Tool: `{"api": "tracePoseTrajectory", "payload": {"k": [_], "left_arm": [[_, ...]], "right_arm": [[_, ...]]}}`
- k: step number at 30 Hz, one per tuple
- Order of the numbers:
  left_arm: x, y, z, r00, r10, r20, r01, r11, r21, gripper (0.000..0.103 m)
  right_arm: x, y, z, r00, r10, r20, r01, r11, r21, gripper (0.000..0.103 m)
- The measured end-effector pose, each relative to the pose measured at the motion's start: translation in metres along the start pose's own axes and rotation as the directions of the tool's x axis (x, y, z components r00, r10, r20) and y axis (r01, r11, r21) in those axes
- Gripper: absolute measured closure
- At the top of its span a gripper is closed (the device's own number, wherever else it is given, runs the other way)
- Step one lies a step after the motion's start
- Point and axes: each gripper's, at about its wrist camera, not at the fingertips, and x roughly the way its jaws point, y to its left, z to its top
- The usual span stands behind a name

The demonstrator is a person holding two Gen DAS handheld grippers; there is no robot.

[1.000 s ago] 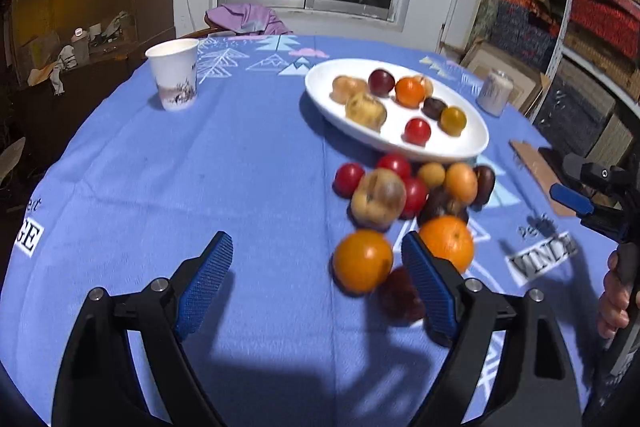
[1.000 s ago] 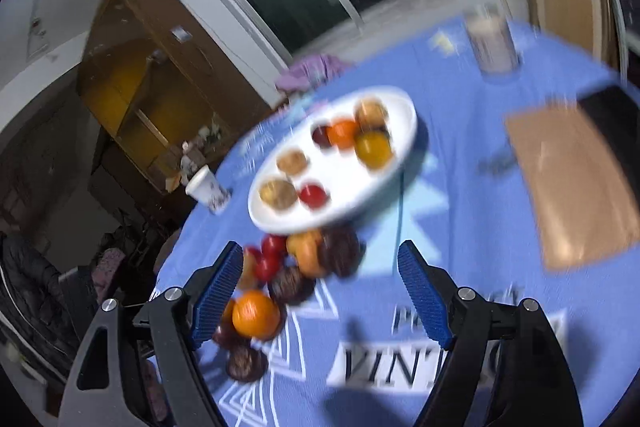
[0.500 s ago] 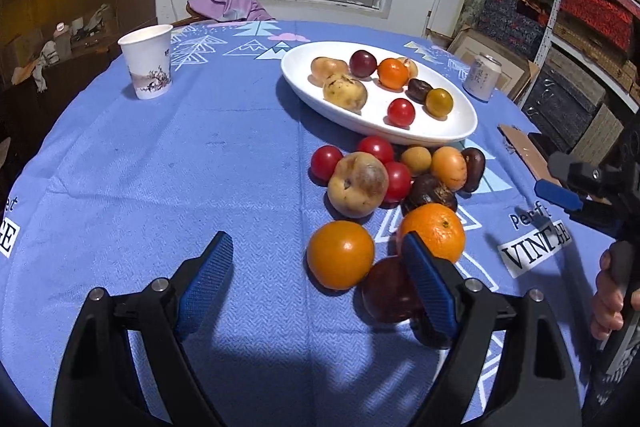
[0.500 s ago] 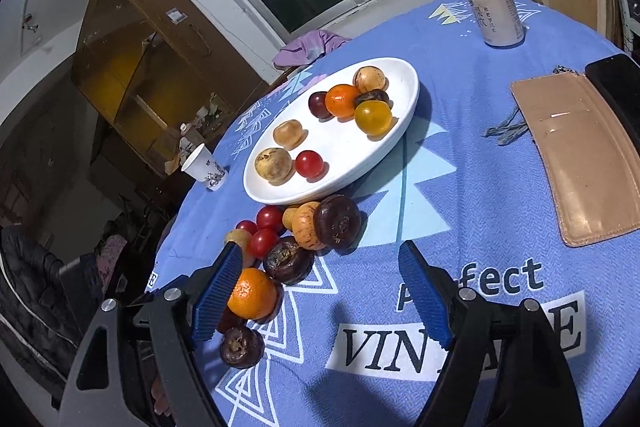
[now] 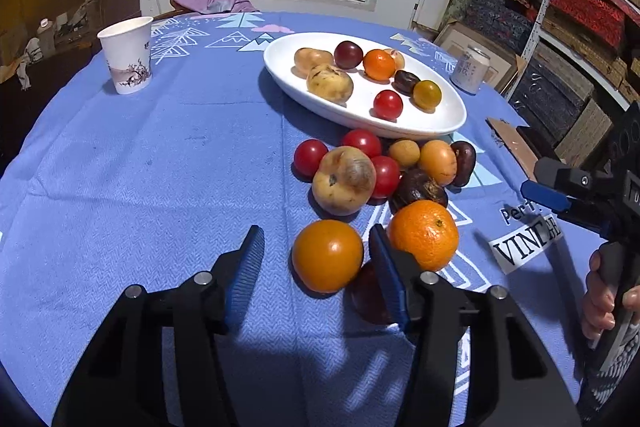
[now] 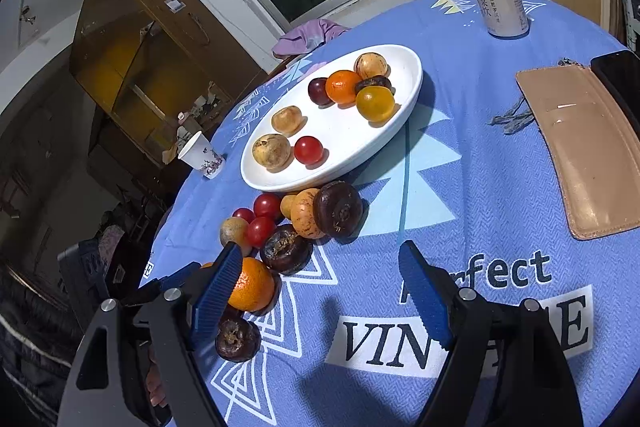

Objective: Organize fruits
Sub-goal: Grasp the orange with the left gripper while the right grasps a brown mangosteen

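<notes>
A white oval plate [image 5: 440,123] [image 6: 414,65] holds several fruits. In front of it lies a loose heap: tomatoes, a peach [image 5: 344,181], dark fruits and two oranges. My left gripper [image 5: 316,239] is closing around the nearer orange [image 5: 327,255]. Its right pad [image 5: 386,279] stands against the orange's side, while the left pad [image 5: 246,275] is still a gap away. The second orange [image 5: 424,233] [image 6: 252,285] sits just right of that finger. My right gripper [image 6: 320,251] hangs open over bare cloth beside the heap, nothing between its fingers.
A paper cup [image 5: 128,55] stands at the far left and a drinks can [image 6: 500,3] behind the plate. A tan wallet [image 6: 592,147] and a dark phone [image 6: 616,67] lie at the right. A dark red fruit [image 5: 366,297] hides partly behind my left gripper's right finger.
My left gripper's jaws have narrowed from wide apart to close around the nearer orange. The right view went from blurred to steady; its jaws kept their width.
</notes>
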Motion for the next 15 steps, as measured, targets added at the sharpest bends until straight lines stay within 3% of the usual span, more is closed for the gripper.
{"api": "tracePoseTrajectory", "payload": {"k": [5, 8, 15], "left_arm": [[0.006, 0.013, 0.004, 0.996, -0.078, -0.037, 0.075, 0.995, -0.06, 0.05], [0.005, 0.012, 0.003, 0.993, -0.111, -0.036, 0.109, 0.992, -0.058, 0.06], [0.0, -0.014, -0.001, 1.0, -0.002, 0.019, 0.0, 0.996, 0.094, 0.063]], "right_arm": [[0.001, -0.002, -0.001, 1.0, -0.004, -0.006, 0.004, 1.0, 0.009, 0.021], [0.001, -0.002, -0.001, 1.0, -0.005, -0.008, 0.005, 1.0, 0.01, 0.021], [0.002, -0.001, -0.001, 1.0, -0.013, -0.012, 0.013, 1.0, 0.006, 0.021]]}}
